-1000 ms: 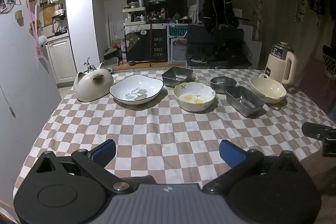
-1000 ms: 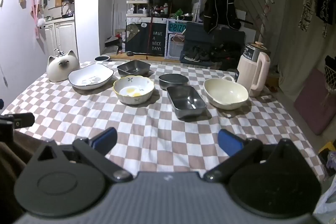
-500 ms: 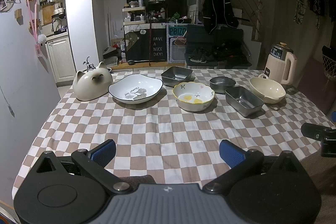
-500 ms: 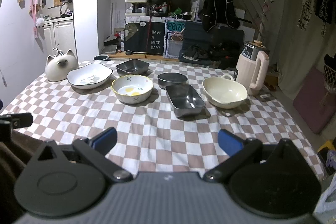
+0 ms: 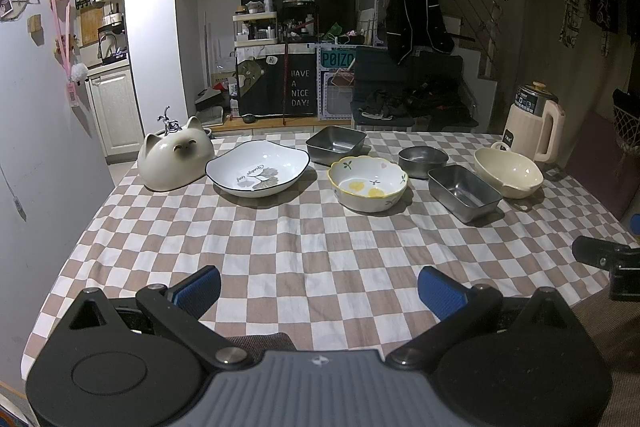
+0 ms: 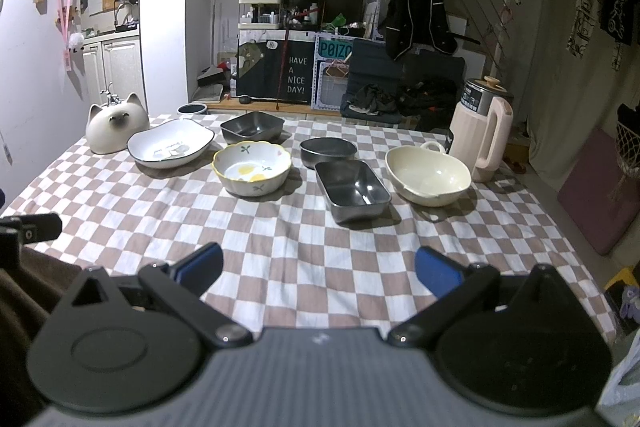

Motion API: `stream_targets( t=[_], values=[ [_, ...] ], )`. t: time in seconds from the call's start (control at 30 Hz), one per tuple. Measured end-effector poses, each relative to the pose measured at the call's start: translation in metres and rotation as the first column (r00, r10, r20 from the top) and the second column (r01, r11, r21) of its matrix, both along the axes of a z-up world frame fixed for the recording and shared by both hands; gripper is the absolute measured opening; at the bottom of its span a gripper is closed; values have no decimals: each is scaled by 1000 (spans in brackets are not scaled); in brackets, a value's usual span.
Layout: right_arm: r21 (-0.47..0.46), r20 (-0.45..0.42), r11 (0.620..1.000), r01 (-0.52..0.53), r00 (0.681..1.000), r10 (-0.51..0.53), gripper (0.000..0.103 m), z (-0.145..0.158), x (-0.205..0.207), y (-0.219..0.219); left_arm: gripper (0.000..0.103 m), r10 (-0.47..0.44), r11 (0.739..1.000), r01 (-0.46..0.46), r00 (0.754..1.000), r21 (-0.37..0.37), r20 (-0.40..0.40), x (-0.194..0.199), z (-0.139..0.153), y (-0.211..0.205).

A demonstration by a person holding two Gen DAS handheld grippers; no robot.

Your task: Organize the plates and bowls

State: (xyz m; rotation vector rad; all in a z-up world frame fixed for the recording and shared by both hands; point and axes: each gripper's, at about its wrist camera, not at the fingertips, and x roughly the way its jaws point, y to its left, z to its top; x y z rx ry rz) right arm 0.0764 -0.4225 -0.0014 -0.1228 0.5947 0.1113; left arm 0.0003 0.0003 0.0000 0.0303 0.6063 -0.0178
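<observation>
- While I hold both tools low over the near edge of the worktop (image 5: 304, 239), my left tool (image 5: 319, 286) has its blue-padded fingers spread wide with nothing between them.
- My right tool (image 6: 319, 265) is spread just as wide and holds nothing either; it hangs over the near edge too, to the right of the left one.
- All the dishes sit in a loose row along the far half of the checked cloth, well apart from both tools.
- Nearest the far left corner stands a cat-shaped ceramic cover (image 5: 176, 161), and just beside it a white plate with a dark rim (image 5: 258, 173).
- Behind the plate's right side, by the far edge, sits a square metal dish (image 5: 336, 145).
- Near the middle is a scalloped bowl with yellow spots (image 5: 367, 183).
- To its right come a round metal bowl (image 5: 423, 159) and, in front of it, a rectangular metal tray (image 5: 464, 191).
- A cream bowl with a handle (image 5: 508, 173) is last, close to a pink kettle (image 5: 534, 131) at the far right corner.
</observation>
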Motion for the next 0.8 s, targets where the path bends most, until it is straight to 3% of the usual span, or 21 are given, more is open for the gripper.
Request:
stream_targets(
  t=[0.8],
  values=[
    [-2, -2, 1000, 0, 1000, 0, 103, 0, 1, 0, 103, 0, 1000, 0, 1000, -5, -2, -2, -3, -9]
  ],
)
